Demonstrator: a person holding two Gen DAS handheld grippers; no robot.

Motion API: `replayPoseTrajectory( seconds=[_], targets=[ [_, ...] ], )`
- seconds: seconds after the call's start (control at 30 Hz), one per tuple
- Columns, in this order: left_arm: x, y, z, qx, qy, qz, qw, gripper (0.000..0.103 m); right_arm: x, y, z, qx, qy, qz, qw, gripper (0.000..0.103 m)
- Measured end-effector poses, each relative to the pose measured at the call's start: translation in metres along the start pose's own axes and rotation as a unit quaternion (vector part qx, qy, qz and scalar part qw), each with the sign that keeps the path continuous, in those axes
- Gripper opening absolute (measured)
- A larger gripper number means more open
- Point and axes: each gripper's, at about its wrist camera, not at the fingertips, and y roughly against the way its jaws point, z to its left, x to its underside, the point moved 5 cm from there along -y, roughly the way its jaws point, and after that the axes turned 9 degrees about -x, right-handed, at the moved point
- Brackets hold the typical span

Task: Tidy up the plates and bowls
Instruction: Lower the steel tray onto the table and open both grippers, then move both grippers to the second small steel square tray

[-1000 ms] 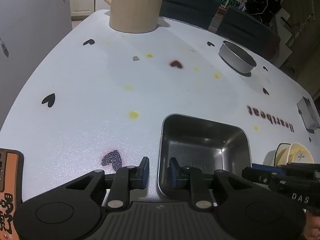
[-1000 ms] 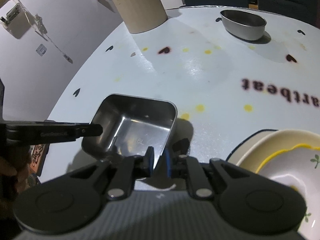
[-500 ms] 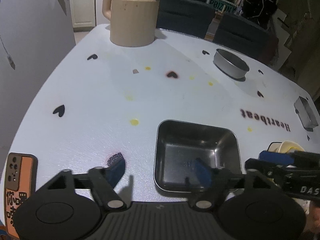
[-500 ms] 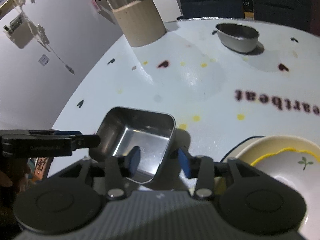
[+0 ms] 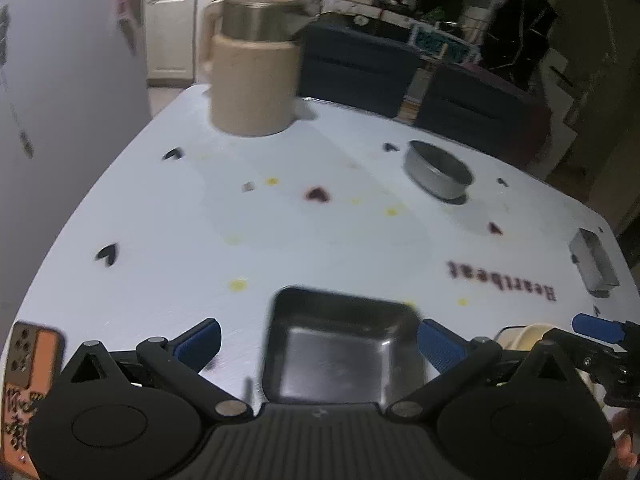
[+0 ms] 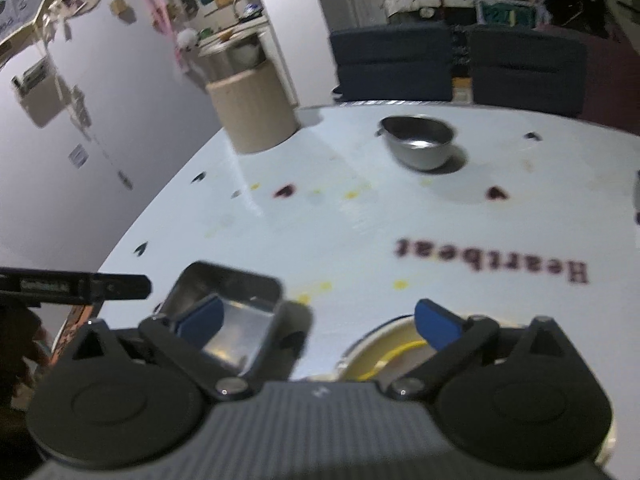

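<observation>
- Left gripper (image 5: 318,338): jaws opening, spread wide; pads clear of the square steel tray (image 5: 340,344), which sits on the white table (image 5: 320,216) between the fingers.
- Right gripper (image 6: 318,320): jaws opening, spread wide, gripping nothing; tray rim lies between its fingers, cream plate (image 6: 384,350) beneath the right finger.
- Round steel bowl (image 6: 418,142): far side of table, well apart.
- Small steel tin (image 5: 594,264): right table edge.

You have two square steel trays (image 5: 340,344) (image 5: 594,264), one round steel bowl (image 5: 436,170), one cream plate (image 6: 384,354), one kettle (image 5: 254,76), one phone (image 5: 24,380).
</observation>
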Motion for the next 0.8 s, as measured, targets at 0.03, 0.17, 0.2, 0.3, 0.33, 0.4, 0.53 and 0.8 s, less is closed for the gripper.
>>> replayPoseTrajectory(
  seconds=[0.03, 0.17, 0.2, 0.3, 0.33, 0.4, 0.53, 0.8],
  targets=[
    [-0.002, 0.001, -0.008, 0.004, -0.005, -0.003, 1.0000, 0.103, -0.001, 0.006, -0.007, 0.006, -0.002, -0.006, 1.000, 0.103],
    [-0.010, 0.001, -0.044, 0.021, -0.023, -0.015, 0.9994, 0.103, -0.004, 0.028, -0.033, 0.032, -0.007, -0.029, 0.999, 0.103],
    [-0.012, 0.001, -0.054, 0.026, -0.028, -0.018, 0.9991, 0.103, -0.005, 0.034, -0.040, 0.038, -0.012, -0.034, 0.999, 0.103],
    [-0.017, -0.001, -0.084, 0.041, -0.042, -0.024, 0.9980, 0.103, -0.006, 0.053, -0.069, 0.059, -0.034, -0.050, 0.996, 0.103],
    [-0.018, -0.001, -0.094, 0.046, -0.047, -0.027, 0.9975, 0.103, -0.005, 0.060, -0.078, 0.067, -0.040, -0.055, 0.995, 0.103],
    [-0.020, -0.003, -0.116, 0.056, -0.057, -0.031, 0.9963, 0.103, -0.005, 0.073, -0.096, 0.084, -0.051, -0.067, 0.993, 0.103],
    [-0.022, -0.004, -0.157, 0.073, -0.070, -0.041, 0.9940, 0.103, -0.003, 0.101, -0.135, 0.112, -0.083, -0.087, 0.986, 0.103],
    [-0.023, 0.000, -0.242, 0.137, -0.098, -0.049, 0.9845, 0.103, -0.001, 0.140, -0.204, 0.156, -0.156, -0.124, 0.967, 0.103]
  ],
)
